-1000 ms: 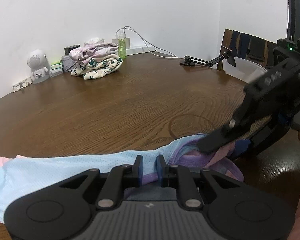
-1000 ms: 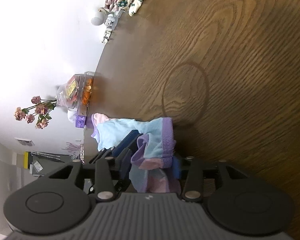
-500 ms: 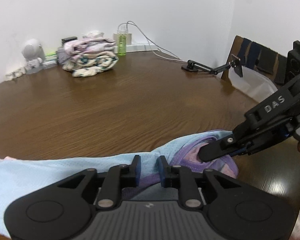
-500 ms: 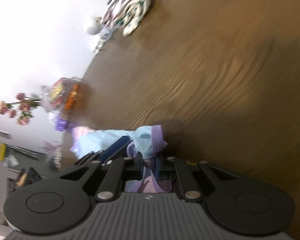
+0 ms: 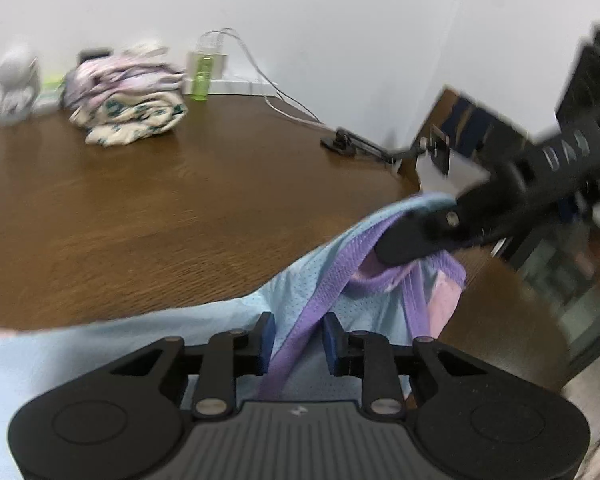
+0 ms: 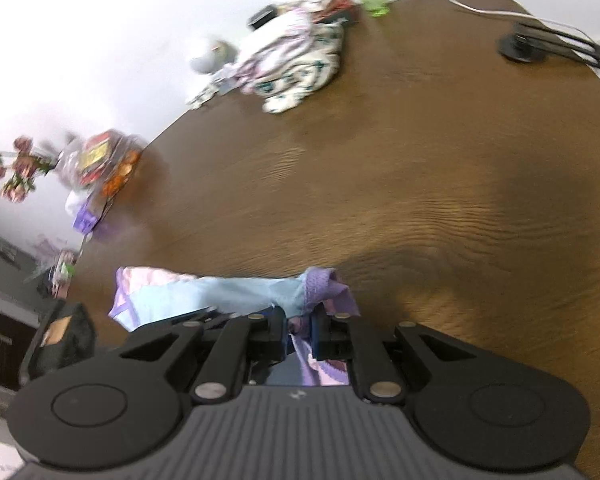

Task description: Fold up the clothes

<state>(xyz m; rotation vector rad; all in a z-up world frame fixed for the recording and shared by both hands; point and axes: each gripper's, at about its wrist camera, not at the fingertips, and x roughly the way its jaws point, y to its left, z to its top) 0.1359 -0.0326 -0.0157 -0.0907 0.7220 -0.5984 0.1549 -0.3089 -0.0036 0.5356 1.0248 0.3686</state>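
Right gripper (image 6: pixel 299 330) is clamped on the purple-trimmed edge of the light-blue garment (image 5: pixel 204 328), lifting that corner above the wooden table (image 5: pixel 180 200). Left gripper (image 5: pixel 296 338) has its 2 blue pads set apart, with the purple trim running between them; the rest of the garment trails low across the table's near edge. Folded clothes (image 5: pixel 128 116) sit far back by the wall.

Right claw (image 6: pixel 299 334) pinching light-blue garment (image 6: pixel 220 294), wooden table (image 6: pixel 420 160), folded clothes pile (image 6: pixel 292 60) beyond
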